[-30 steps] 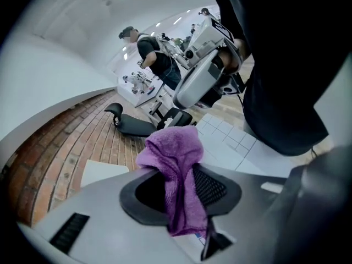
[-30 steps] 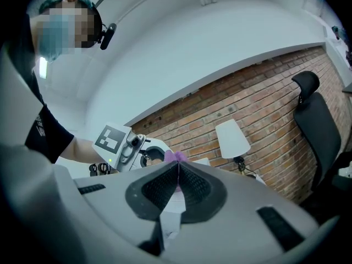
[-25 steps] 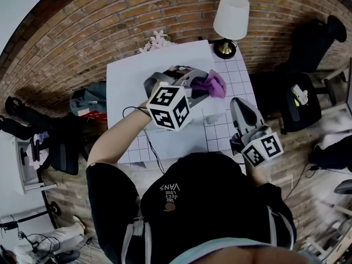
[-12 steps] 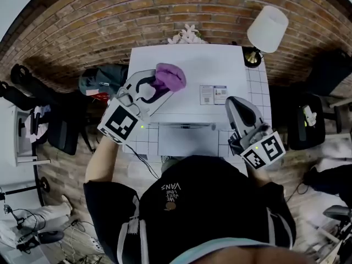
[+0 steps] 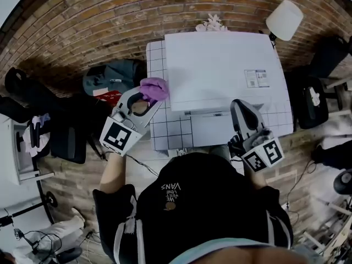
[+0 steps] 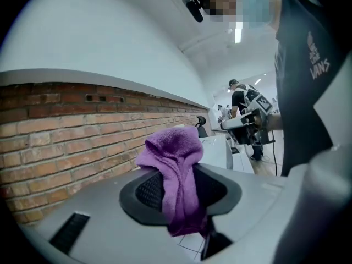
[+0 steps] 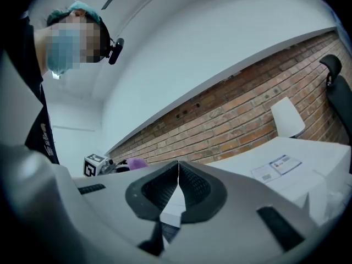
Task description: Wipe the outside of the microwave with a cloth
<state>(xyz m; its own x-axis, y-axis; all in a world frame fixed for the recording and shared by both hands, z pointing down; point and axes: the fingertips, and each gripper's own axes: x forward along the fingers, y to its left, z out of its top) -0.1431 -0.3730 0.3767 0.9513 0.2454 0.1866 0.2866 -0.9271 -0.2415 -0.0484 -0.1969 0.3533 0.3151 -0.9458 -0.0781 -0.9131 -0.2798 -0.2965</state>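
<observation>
white lamp (image 5: 284,20) | pale flowers (image 5: 212,22) | brick wall (image 5: 110,15) | dark bag (image 5: 110,78) | gridded tabletop (image 5: 170,132)

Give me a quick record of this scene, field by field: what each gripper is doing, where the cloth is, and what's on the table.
left gripper: shut on the purple cloth
right gripper: shut, empty, held at the front of the microwave
purple cloth: at the microwave's left edge; contact can't be told
microwave: white, sitting on the gridded table
lamp: white shade, behind the microwave's right corner, by the brick wall
</observation>
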